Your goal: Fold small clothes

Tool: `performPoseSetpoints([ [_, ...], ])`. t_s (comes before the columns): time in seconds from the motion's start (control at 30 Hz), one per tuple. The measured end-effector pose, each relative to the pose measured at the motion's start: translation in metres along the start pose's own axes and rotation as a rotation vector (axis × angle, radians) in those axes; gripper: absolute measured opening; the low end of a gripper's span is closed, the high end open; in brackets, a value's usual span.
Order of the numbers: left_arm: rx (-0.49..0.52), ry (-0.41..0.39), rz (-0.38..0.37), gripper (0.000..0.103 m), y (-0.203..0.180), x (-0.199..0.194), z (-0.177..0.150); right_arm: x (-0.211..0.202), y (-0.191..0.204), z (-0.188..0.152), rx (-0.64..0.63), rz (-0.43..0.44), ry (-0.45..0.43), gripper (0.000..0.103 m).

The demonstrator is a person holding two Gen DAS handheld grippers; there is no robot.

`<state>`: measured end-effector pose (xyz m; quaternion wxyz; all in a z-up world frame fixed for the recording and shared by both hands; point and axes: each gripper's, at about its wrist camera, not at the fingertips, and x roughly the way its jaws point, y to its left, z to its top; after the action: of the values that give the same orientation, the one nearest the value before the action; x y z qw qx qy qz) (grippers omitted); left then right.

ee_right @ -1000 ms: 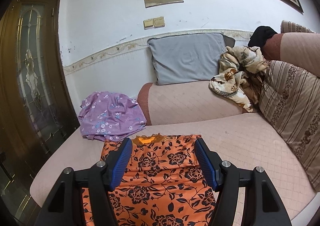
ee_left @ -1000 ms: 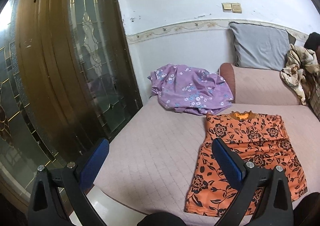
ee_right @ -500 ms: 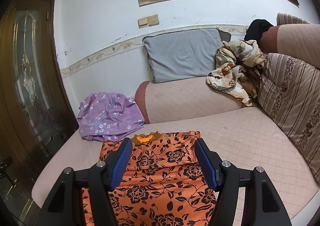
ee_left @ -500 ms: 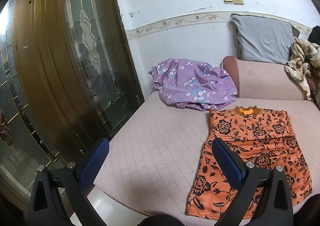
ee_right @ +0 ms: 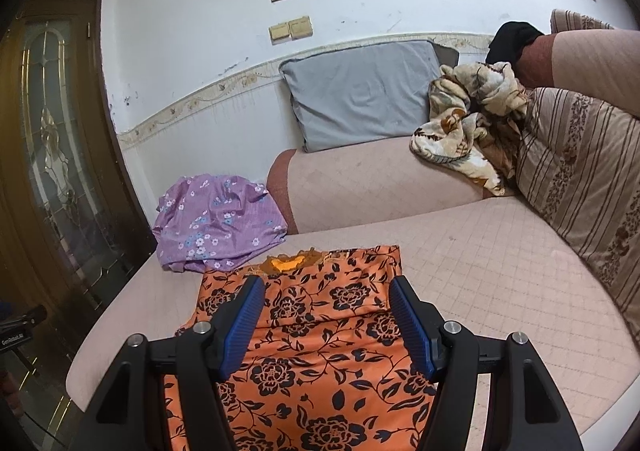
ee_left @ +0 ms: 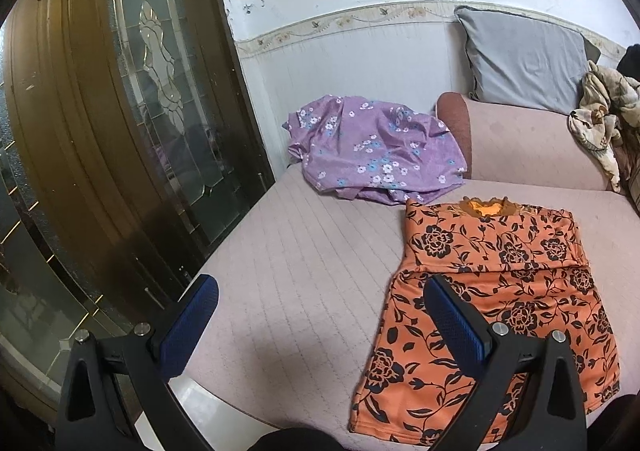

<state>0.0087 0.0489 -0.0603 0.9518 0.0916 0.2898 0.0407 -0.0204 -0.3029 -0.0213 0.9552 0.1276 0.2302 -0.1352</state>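
Observation:
An orange garment with black flowers [ee_left: 492, 291] [ee_right: 320, 335] lies flat on the pink sofa seat [ee_left: 304, 251], its sides folded in and its collar pointing at the wall. My left gripper [ee_left: 320, 311] hovers open above the seat, left of the garment, its right finger over the garment's left edge. My right gripper [ee_right: 326, 319] hangs open over the garment's middle, nothing between its blue pads. A crumpled purple floral garment [ee_left: 372, 151] [ee_right: 216, 223] lies behind, against the wall.
A brown glass-paned door [ee_left: 120, 123] stands close on the left. The sofa armrest [ee_right: 380, 187] carries a grey pillow [ee_right: 360, 95] and a beige patterned blanket [ee_right: 472, 123]. A striped cushion [ee_right: 580, 179] lines the right side. The seat's front edge drops to the floor.
The left gripper has come nearer to the seat and dipped, so the garments look larger. The right gripper has barely shifted. Both stay open.

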Motion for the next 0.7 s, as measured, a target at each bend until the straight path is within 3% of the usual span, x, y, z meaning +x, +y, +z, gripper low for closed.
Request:
performPoseSetpoints([
  [0.7,0.041,0.038,-0.05,0.102,-0.027,0.022,-0.005,0.017,-0.015,-0.018,-0.02,-0.041,0.097,0.068],
])
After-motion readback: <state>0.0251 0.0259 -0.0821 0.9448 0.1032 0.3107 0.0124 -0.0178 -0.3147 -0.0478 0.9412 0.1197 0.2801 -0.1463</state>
